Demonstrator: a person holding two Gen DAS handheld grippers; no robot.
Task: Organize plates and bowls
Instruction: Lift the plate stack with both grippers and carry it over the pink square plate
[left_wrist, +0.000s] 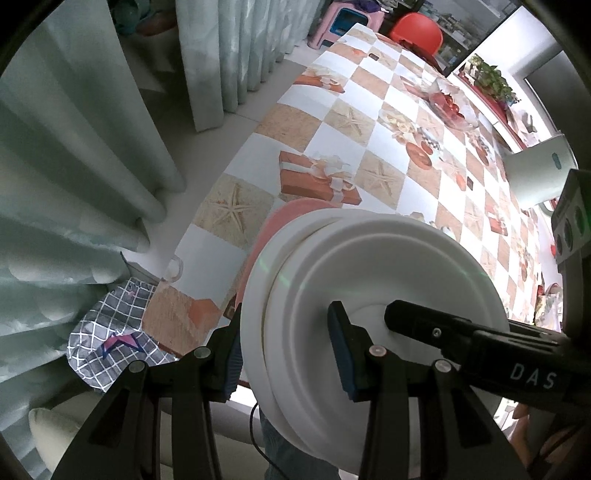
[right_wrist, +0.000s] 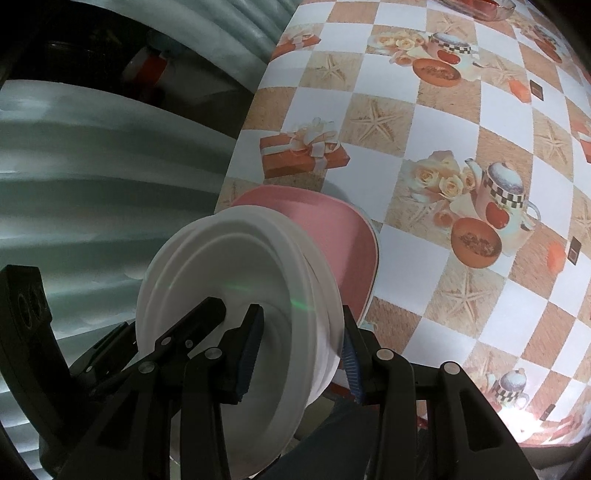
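A stack of white plates (left_wrist: 369, 295) (right_wrist: 229, 280) is held on edge near the table's front edge. My left gripper (left_wrist: 288, 354) is shut on the stack's rim, one finger on each face. My right gripper (right_wrist: 299, 354) is shut on the same stack from the other side; its finger (left_wrist: 436, 328) shows in the left wrist view across the plate's face. A pink plate (right_wrist: 332, 236) (left_wrist: 280, 221) lies on the table just behind the white stack, partly hidden by it.
The table (left_wrist: 332, 133) (right_wrist: 480, 118) has a checkered cloth with printed teapots and starfish. A glass bowl of red fruit (left_wrist: 452, 105) stands far back. A white jug (left_wrist: 535, 173) is at the right. Curtains (left_wrist: 74, 147) hang left of the table.
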